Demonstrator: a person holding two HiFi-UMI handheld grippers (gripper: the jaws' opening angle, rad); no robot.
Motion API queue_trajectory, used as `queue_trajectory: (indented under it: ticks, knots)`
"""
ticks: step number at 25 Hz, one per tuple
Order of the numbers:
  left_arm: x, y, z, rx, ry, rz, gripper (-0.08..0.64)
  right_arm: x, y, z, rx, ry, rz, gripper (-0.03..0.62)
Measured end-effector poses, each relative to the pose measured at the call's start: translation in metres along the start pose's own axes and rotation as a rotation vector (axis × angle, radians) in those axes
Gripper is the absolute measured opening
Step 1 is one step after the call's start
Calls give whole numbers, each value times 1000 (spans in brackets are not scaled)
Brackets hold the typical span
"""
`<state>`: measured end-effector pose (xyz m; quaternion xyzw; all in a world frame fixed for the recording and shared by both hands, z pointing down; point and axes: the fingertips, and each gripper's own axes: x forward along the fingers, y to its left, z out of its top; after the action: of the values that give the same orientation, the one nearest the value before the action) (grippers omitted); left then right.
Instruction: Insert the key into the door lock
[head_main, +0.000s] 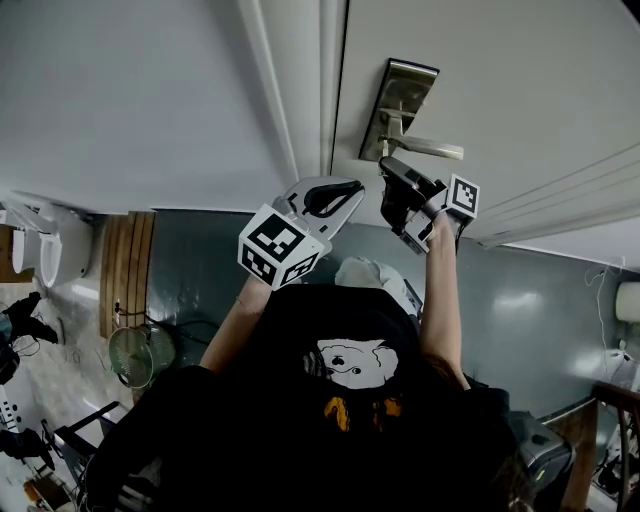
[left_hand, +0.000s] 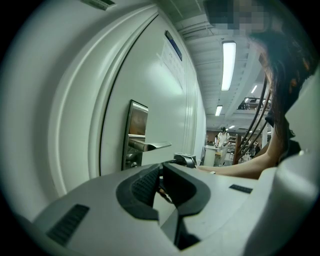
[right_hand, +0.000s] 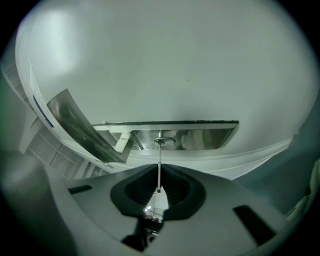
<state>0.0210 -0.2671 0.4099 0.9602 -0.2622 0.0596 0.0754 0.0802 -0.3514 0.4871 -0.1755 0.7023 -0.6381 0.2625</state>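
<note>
Firmly, right hand-held gripper (right_hand: 159, 175) pinches the key (right_hand: 159, 159) touching lock (right_hand: 164, 141); left hand-held gripper (left_hand: 161, 170) closed.

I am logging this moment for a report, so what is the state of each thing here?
Left claw: shut.
Right claw: shut on key.
Key: held, tip at keyhole; depth unclear.
Handle: level, not pressed.
Door: looks closed.

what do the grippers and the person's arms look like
The left gripper and right gripper have light grey shells with black ribbed jaws, each carrying a white cube of black square markers. The arms are bare below a black short-sleeved top with a printed graphic.
</note>
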Motion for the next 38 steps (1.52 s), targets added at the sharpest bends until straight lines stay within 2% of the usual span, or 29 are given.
queue_trajectory:
  ticks: [8, 13, 20, 25, 29, 38]
  knots:
    - [4, -6, 2, 2, 9, -7, 26, 7, 5, -1, -7, -32, 46, 25]
    - [3, -2, -2, 1, 18, 2, 26, 4, 5, 1, -17, 4, 18, 24]
    - [3, 4, -5, -8, 29, 21, 26, 5, 4, 14, 108, -55, 37, 25]
    - [12, -1, -6, -7, 32, -4, 26, 9, 4, 20, 44, -93, 20, 26]
    - [19, -1, -10, -4, 41, -17, 26, 12, 1, 30, 40, -149, 33, 28]
    - [13, 1, -12, -13, 45, -7, 26, 12, 3, 31, 37, -195, 77, 34]
